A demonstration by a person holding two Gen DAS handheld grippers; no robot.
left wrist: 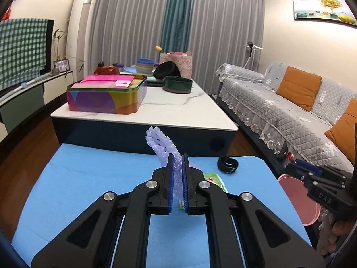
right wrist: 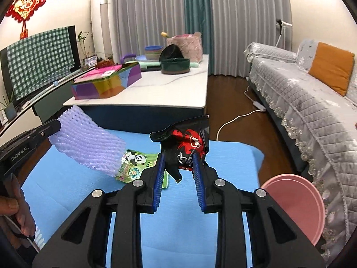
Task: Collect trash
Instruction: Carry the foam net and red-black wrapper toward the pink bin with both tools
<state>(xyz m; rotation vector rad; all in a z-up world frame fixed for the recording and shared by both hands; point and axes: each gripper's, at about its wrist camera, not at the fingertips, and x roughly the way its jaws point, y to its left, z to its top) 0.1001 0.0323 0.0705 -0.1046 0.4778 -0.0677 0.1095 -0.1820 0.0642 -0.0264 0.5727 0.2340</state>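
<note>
Right gripper [right wrist: 178, 163] clamps the wrapper [right wrist: 189, 143], bin [right wrist: 296, 203] just right; left gripper [left wrist: 177, 163] pinches the foam net [left wrist: 160, 144], farther off.

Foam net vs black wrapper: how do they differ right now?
The foam net is pale purple, soft mesh, pinched flat in the left claw. The black wrapper is glossy black and red, crumpled, held in the wider-set right claw. Both hang lifted above the blue mat.
</note>
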